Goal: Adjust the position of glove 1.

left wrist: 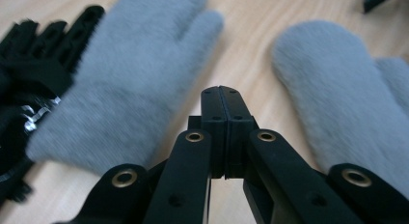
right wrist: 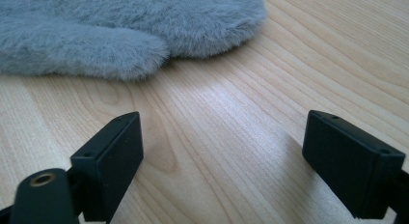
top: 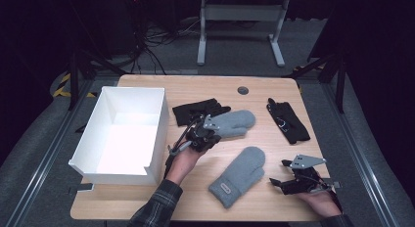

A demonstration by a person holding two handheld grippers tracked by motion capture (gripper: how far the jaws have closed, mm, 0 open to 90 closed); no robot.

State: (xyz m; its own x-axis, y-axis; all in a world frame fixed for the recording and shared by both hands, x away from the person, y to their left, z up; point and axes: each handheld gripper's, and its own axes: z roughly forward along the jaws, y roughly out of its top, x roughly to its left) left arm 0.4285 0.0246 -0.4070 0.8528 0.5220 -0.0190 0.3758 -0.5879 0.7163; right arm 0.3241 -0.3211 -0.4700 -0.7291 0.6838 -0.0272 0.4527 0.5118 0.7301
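Nearest you, your right tongs (top: 280,180) rest low on the tabletop (top: 195,207) with their jaws standing wide and nothing between them. Just to their left lies the near grey mitten (top: 238,175), cuff towards you; in the right gripper view its furry edge (right wrist: 120,35) sits a little ahead of the open jaws, not touching them.

Further in, your left tongs (top: 199,123) are pressed fully together on nothing. The left gripper view shows the two pads (left wrist: 222,132) meeting with bare wood below, so no mitten is held. They hover over the cuff end of the far grey mitten (top: 235,123), which lies flat on the tabletop, touching the black glove (top: 198,109) on its left. A second black glove (top: 288,120) lies well apart on the far right.

The white box (top: 160,134) at the left is open-topped, and its floor looks bare.

So, judging from this, none of the sorting is done: all four pieces lie on the tabletop, nothing is in the box, and every grasp and drop is left to do.
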